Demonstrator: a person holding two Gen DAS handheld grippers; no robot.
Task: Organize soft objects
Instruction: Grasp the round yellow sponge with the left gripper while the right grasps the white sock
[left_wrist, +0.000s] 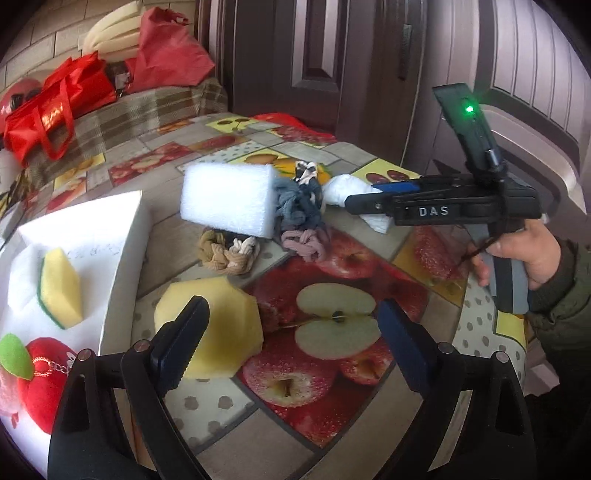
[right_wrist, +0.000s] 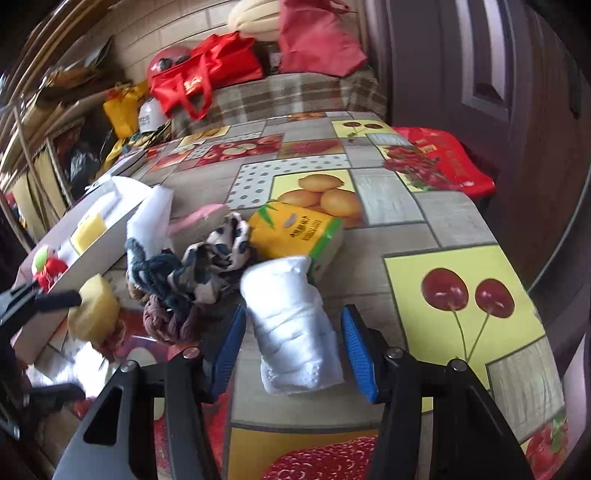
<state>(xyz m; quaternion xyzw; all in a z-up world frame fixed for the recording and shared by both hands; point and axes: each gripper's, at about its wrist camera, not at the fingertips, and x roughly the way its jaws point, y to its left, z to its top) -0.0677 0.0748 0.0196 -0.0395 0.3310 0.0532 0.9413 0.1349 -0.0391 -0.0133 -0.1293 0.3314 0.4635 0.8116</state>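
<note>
My left gripper (left_wrist: 291, 336) is open and empty above the fruit-print tablecloth, its left finger just beside a yellow sponge (left_wrist: 218, 325). My right gripper (right_wrist: 293, 350) is open with its blue fingers either side of a white rolled cloth (right_wrist: 295, 328), not closed on it; it also shows in the left wrist view (left_wrist: 369, 199). A white foam block (left_wrist: 229, 199), a pile of knitted scrunchies (left_wrist: 299, 206) and a yellow tissue pack (right_wrist: 295, 232) lie mid-table. A white box (left_wrist: 122, 258) at left holds a yellow-green sponge (left_wrist: 61, 288) and a red plush apple (left_wrist: 40, 373).
Red bags (left_wrist: 55, 107) and a cream cushion (left_wrist: 110, 37) sit on a plaid-covered bench behind the table. A dark door (left_wrist: 317, 55) stands at the back. A red bag (right_wrist: 443, 158) lies at the table's far right edge. Cluttered shelves (right_wrist: 55, 147) stand at left.
</note>
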